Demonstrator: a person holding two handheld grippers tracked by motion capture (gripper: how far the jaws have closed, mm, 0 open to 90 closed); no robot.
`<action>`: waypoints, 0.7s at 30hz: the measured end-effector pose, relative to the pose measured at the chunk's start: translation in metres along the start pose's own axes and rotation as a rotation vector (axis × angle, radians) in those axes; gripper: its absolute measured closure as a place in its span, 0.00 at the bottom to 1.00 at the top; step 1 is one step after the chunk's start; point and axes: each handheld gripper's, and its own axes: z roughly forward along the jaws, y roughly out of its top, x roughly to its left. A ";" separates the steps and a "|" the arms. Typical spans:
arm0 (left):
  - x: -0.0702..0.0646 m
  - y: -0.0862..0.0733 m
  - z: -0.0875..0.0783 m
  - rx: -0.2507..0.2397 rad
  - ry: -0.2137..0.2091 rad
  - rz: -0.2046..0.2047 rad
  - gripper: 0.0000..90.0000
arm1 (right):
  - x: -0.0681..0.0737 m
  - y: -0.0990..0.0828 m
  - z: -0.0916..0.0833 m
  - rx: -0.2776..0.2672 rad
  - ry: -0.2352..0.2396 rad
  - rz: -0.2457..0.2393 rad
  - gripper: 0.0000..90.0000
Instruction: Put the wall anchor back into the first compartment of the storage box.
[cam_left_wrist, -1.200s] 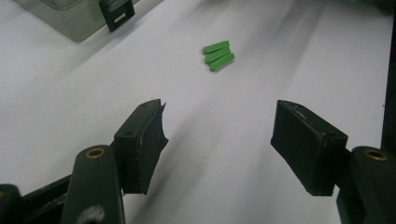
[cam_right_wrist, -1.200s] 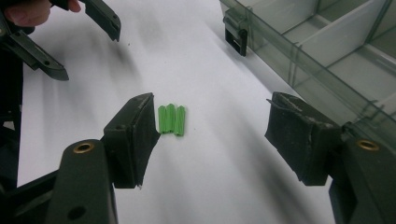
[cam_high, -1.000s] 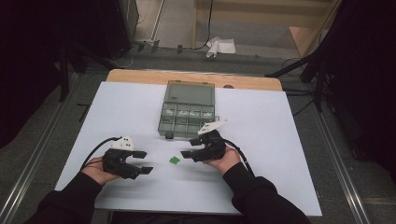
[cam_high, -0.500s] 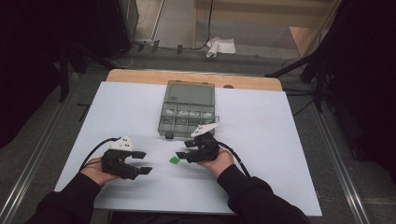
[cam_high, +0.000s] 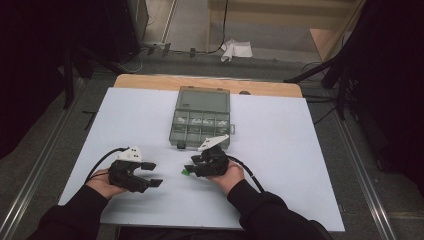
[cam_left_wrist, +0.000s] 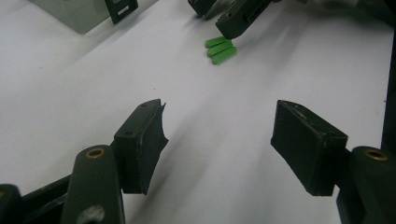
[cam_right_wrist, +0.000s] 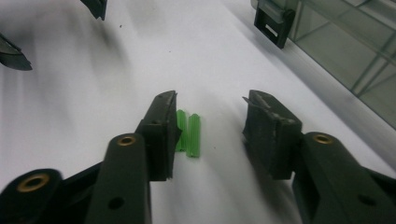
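Three small green plastic plugs (cam_right_wrist: 189, 133) lie side by side on the white table (cam_high: 280, 150); the left gripper view also catches these plugs (cam_left_wrist: 221, 48). My right gripper (cam_right_wrist: 211, 107) is lowered over them with a jaw on each side. Its jaws have just been closing. The left pad (cam_right_wrist: 161, 128) sits against the nearest plug and the right pad (cam_right_wrist: 268, 130) stands apart from them. From above, that gripper (cam_high: 192, 167) covers most of the plugs (cam_high: 185, 171). My left gripper (cam_high: 152, 174) rests to their left, open with nothing between its jaws (cam_left_wrist: 219, 121).
A grey-green compartment box (cam_high: 201, 117) with its lid open stands just beyond the right gripper, its black latch (cam_right_wrist: 273, 21) close by. Bare wooden table edge (cam_high: 150, 81) runs along the back. Cables trail from both grippers toward the person.
The right gripper has slid left and slightly down onto the green plugs, and its jaws have narrowed around them. The left gripper has stayed where it was.
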 end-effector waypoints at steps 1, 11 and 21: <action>0.000 0.000 0.000 0.003 0.001 0.000 0.37 | 0.001 0.000 0.001 0.004 -0.003 0.001 0.64; 0.000 0.000 0.000 0.000 -0.003 0.003 0.37 | 0.010 0.001 0.005 0.026 -0.025 -0.033 0.83; 0.000 0.000 0.000 0.003 -0.003 0.005 0.37 | 0.008 0.000 0.006 0.032 -0.036 -0.038 0.92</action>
